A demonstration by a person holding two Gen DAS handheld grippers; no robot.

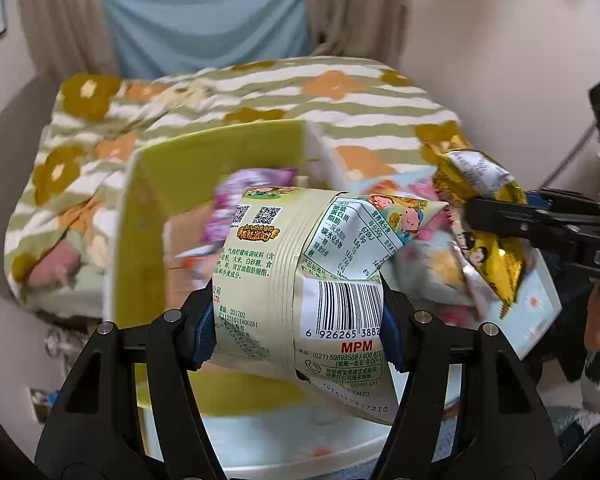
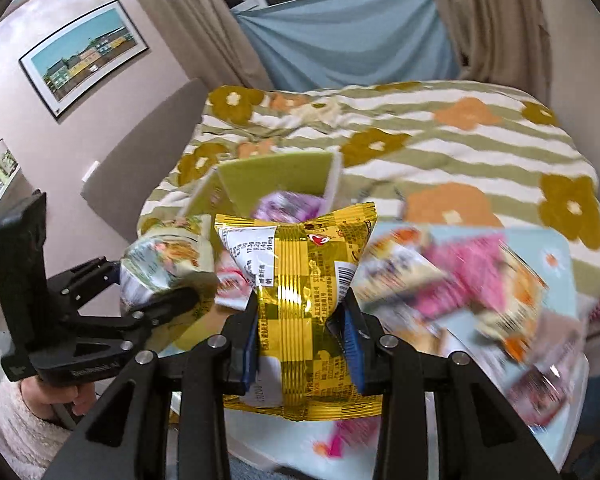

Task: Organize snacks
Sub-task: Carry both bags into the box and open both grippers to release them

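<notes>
Both claws loaded, one snack bag each, held over the boxes on the bed.

My left gripper is clamped on the pale green snack bag: blue pads pinch it across the barcode end, bag crumpled between the jaws and sticking out forward past the tips. My right gripper is clamped on the gold snack bag, squeezed at its waist, top and bottom flaring out either side of the pads. In the right wrist view the green bag sits left of the gold one, apart from it. Beyond both: a green-lined box with a purple packet inside, and to its right a light blue box of mixed packets, blurred. All of it on a striped flower blanket.
</notes>
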